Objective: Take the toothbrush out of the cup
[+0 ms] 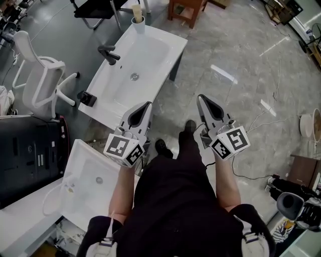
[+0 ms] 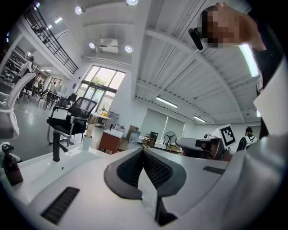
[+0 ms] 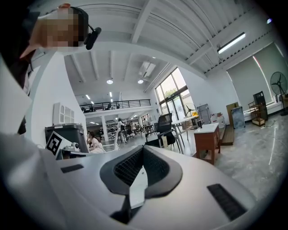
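Note:
A white cup (image 1: pixel 138 26) stands on the far corner of a long white washbasin (image 1: pixel 150 60), and a pale toothbrush (image 1: pixel 136 12) sticks up out of it. The left gripper view shows the cup (image 2: pixel 87 143) small and far off, behind a black tap (image 2: pixel 56 146). My left gripper (image 1: pixel 148 104) (image 2: pixel 143 149) hovers over the basin's near end, well short of the cup, shut and empty. The right gripper (image 1: pixel 200 96) (image 3: pixel 143 147) is level beside it over the marble floor, also shut with nothing in it.
A black tap (image 1: pixel 108 53) and a dark soap bottle (image 1: pixel 86 98) sit on the basin's left side. A second white basin (image 1: pixel 80 165) lies at lower left beside a dark cabinet (image 1: pixel 25 155). A white office chair (image 1: pixel 42 80) stands left, a wooden stool (image 1: pixel 186 10) beyond.

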Demonstrator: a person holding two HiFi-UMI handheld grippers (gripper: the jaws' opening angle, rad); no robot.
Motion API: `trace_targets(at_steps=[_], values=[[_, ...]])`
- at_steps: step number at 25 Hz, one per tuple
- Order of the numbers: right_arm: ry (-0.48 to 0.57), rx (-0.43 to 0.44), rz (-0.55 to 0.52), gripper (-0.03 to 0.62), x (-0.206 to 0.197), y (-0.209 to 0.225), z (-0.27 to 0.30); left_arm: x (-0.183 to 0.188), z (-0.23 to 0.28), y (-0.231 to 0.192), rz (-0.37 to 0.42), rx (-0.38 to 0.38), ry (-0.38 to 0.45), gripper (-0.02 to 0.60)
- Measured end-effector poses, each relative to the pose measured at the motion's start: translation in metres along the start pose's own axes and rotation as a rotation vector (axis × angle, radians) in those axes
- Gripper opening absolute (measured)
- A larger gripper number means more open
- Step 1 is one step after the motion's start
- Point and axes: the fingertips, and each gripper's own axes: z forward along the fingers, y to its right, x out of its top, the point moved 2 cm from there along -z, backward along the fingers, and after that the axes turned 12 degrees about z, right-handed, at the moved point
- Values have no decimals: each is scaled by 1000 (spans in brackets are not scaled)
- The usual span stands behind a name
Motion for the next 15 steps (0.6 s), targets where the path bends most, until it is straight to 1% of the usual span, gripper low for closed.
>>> trace_targets(at_steps=[4,7,15], values=[[-9,1,12,31,2,15,7,-4,11,-2,-5,6,-13,15],[-14,25,2,31,8,26,21,-2,23,-10,-4,40,-15,15],[-48,105,1,29,31,73,70,15,75,-30,25,118,-30,15]])
